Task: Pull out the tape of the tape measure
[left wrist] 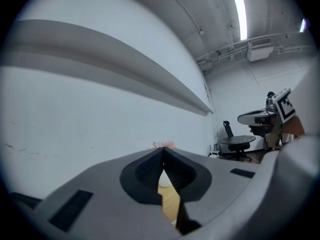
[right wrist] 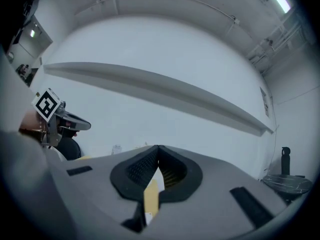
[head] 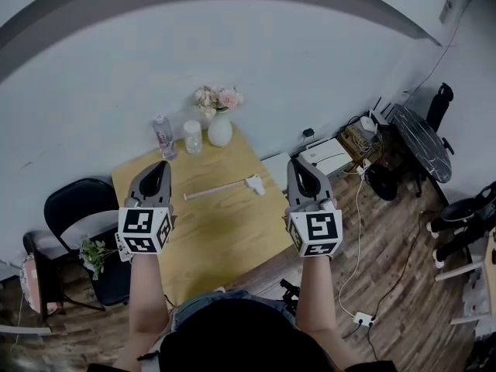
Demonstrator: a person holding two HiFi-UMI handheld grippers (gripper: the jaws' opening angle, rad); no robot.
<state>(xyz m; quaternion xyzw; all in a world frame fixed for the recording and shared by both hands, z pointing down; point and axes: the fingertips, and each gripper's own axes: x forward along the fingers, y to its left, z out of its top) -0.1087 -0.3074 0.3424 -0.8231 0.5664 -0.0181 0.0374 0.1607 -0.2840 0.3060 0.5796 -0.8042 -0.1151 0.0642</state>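
The far edge of the table (head: pixel 209 242) is being blocked by a bottle (head: pixel 163 136), cup (head: pixel 192 137) and vase (head: pixel 219 130); the near half, before the tape measure (head: pixel 225 187), is being left open.

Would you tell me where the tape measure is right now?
In the head view the tape measure lies on the table, near its right edge, just in front of the vase, its tape drawn out leftward.

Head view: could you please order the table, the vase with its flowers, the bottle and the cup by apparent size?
1. table
2. vase with flowers
3. bottle
4. cup, only slightly smaller than the bottle
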